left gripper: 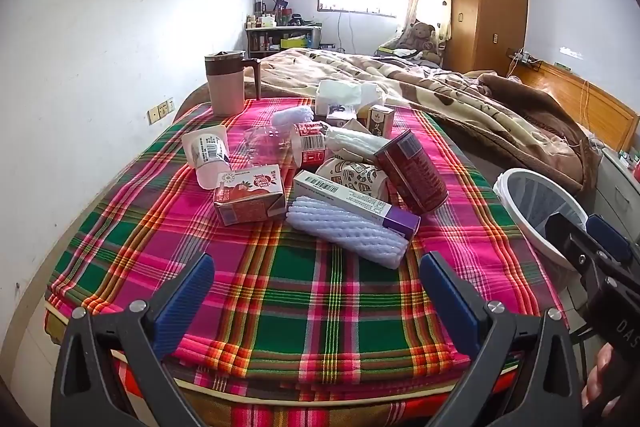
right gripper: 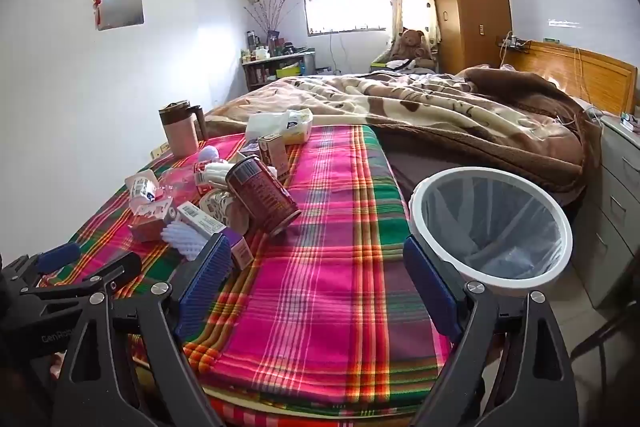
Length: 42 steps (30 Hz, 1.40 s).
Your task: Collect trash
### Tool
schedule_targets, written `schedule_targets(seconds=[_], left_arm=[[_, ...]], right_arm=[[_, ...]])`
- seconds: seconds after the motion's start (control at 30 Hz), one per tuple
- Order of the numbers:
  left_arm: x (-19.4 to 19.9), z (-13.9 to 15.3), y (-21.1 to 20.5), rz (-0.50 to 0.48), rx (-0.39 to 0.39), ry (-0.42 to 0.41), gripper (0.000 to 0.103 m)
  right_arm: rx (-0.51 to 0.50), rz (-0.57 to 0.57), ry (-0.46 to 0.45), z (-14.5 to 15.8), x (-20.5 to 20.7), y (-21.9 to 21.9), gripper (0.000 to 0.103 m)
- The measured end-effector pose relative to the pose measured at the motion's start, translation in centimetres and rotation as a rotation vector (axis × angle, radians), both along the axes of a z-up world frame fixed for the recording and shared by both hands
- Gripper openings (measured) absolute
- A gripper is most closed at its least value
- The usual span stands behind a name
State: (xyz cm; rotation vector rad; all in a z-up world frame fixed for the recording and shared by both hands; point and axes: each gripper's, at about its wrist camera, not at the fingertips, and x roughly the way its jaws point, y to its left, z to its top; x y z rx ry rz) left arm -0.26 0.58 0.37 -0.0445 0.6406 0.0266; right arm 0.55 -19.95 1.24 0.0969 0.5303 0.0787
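A heap of trash lies on the plaid cloth (left gripper: 304,287): a white foam sleeve (left gripper: 346,233), a long box with a purple end (left gripper: 352,201), a dark red can (left gripper: 412,171), a red juice carton (left gripper: 250,197), a white cup (left gripper: 208,155) and a crushed clear bottle (left gripper: 264,143). My left gripper (left gripper: 318,287) is open and empty, short of the foam sleeve. My right gripper (right gripper: 316,275) is open and empty over the cloth, right of the heap; the red can (right gripper: 264,195) lies ahead to its left. A white bin (right gripper: 492,223) with a clear liner stands at the bed's right edge.
A pink lidded mug (left gripper: 226,81) stands at the far left of the cloth. A tissue pack (left gripper: 344,93) and small boxes lie behind the heap. A brown blanket (left gripper: 460,95) covers the bed beyond. A grey drawer unit (right gripper: 620,211) stands right of the bin.
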Motion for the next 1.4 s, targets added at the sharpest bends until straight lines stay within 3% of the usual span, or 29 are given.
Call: schedule_targets(seconds=[1.4], left_arm=[[0.23, -0.62, 0.57, 0.024, 0.000, 0.008, 0.103]], right_arm=[[-0.016, -0.002, 0.006, -0.47, -0.14, 0.38, 0.090]])
